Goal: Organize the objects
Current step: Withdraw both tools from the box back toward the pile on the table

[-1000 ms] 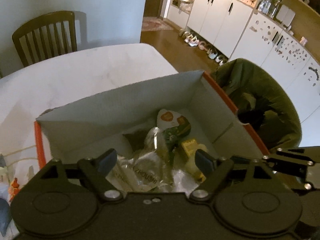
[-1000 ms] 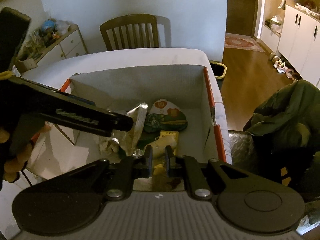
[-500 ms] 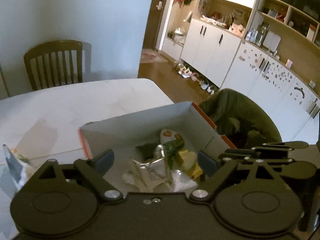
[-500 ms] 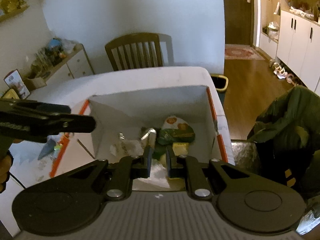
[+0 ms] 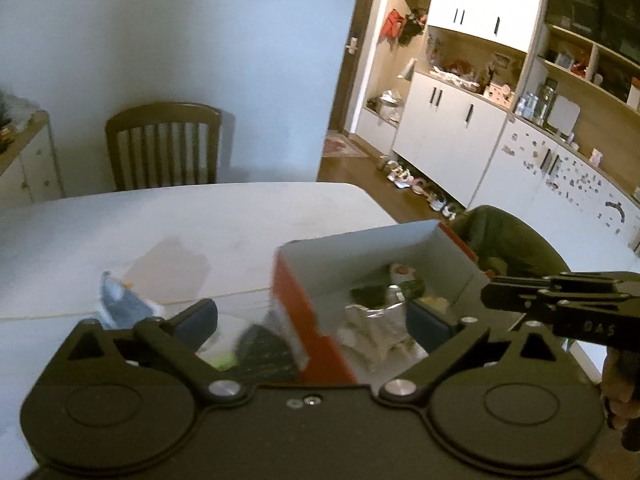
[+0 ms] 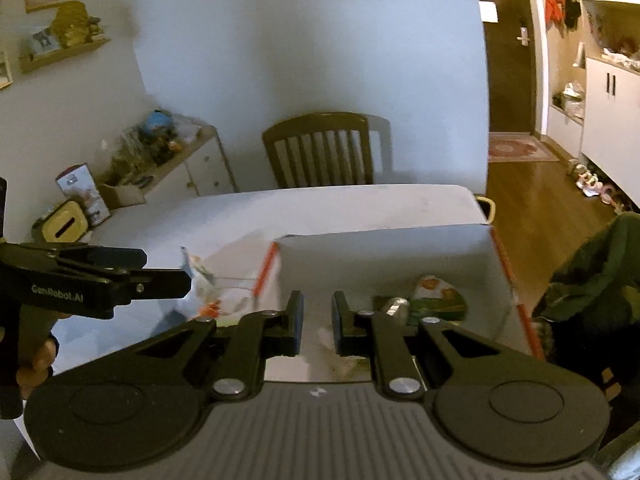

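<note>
Snack packets point(image 6: 438, 306) lie inside an open cardboard box point(image 6: 384, 252) on the white table point(image 5: 180, 220); more packets point(image 5: 120, 304) sit just beside its orange wall. Left gripper point(image 5: 312, 320) hangs wide open, empty. Right gripper point(image 6: 317, 322) holds nothing, fingers slightly parted.

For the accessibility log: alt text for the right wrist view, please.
The right gripper, empty with a narrow gap between its fingers, hovers above the near edge of an orange-edged cardboard box of snack packets on a white table. The left gripper reaches in from the left near a loose packet; a wooden chair stands behind.
</note>
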Action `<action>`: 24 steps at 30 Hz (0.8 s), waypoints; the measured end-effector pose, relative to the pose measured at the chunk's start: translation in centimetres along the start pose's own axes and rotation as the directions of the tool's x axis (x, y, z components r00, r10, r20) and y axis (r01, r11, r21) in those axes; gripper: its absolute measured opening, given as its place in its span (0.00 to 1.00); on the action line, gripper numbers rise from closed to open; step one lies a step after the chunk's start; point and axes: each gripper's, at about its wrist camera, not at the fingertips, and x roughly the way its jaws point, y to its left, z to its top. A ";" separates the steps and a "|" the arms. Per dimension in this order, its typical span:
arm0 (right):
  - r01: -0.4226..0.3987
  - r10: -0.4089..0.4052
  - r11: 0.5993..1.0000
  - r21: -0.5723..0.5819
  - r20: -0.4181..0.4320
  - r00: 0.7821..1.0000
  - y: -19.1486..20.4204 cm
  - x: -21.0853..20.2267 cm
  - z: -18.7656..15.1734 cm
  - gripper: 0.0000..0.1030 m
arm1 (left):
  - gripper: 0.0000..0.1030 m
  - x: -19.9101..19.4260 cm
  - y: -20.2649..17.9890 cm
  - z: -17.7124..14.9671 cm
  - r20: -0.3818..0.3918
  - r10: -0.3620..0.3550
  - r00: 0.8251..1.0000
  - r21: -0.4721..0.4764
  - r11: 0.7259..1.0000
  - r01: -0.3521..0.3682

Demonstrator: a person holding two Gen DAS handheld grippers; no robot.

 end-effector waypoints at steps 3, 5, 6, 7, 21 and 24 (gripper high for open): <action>-0.013 0.013 1.000 0.001 0.007 1.000 2.0 0.3 0.1 0.17 | 0.99 -0.9 2.4 -0.2 -0.001 0.012 1.000 -0.018 1.000 -0.012; -0.031 0.031 1.000 0.000 0.019 0.999 3.3 0.5 0.1 0.24 | 0.99 -1.6 4.1 -0.4 0.003 0.019 1.000 -0.032 0.999 -0.019; -0.036 0.036 0.999 -0.005 0.030 0.999 4.1 0.5 0.1 0.30 | 0.99 -1.9 5.0 -0.5 0.005 0.023 1.000 -0.035 0.999 -0.023; -0.042 0.042 0.999 -0.011 0.039 0.998 4.9 0.6 0.1 0.38 | 0.99 -2.2 5.6 -0.6 0.006 0.028 1.000 -0.034 0.999 -0.028; -0.024 0.023 0.998 -0.052 -0.027 0.999 13.3 5.5 -1.5 0.71 | 1.00 -1.3 14.7 -1.1 -0.030 0.069 0.997 -0.105 0.992 -0.072; -0.010 0.008 0.998 -0.062 -0.045 0.999 14.9 6.9 -2.0 0.73 | 1.00 -0.4 16.5 -1.0 -0.032 0.075 0.997 -0.151 0.985 -0.079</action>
